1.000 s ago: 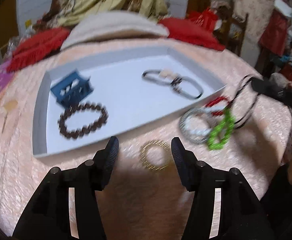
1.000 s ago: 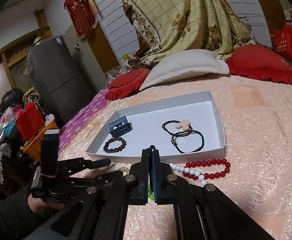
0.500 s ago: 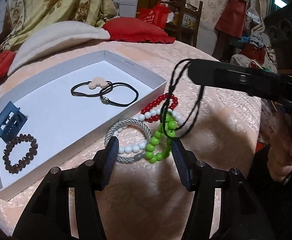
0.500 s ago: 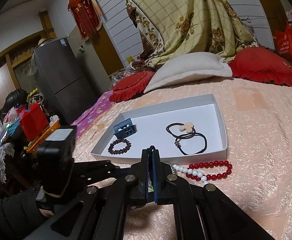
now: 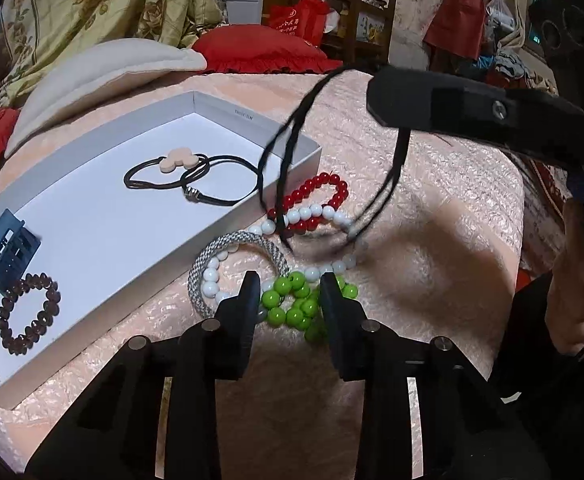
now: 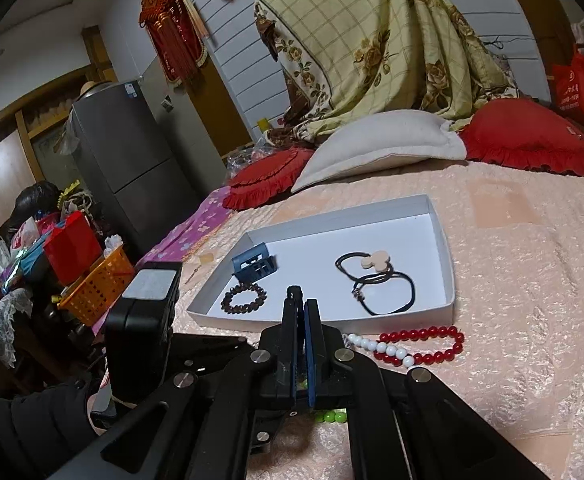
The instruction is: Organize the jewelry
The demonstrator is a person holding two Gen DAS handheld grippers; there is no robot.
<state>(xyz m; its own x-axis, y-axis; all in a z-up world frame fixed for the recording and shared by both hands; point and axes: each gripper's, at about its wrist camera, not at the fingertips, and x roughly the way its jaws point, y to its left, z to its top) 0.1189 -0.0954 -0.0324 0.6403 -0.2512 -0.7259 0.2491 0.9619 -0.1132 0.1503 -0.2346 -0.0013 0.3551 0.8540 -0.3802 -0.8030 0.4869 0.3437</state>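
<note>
My left tongs (image 5: 290, 292) have just been closing around the green bead bracelet (image 5: 297, 308) on the bed beside the white tray (image 5: 252, 120), not yet pinching it, so I must grip only green beads, while my right tongs (image 6: 300, 312), pressed together, hold the black cord (image 5: 288, 160) up.

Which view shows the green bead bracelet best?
The left wrist view: the green bead bracelet lies almost whole between the left tongs' fingers. In the right wrist view, only a few beads peek beneath the tongs.

R gripper (image 6: 300, 300) jaws pressed together, pointing at white tray (image 6: 447, 264).
</note>
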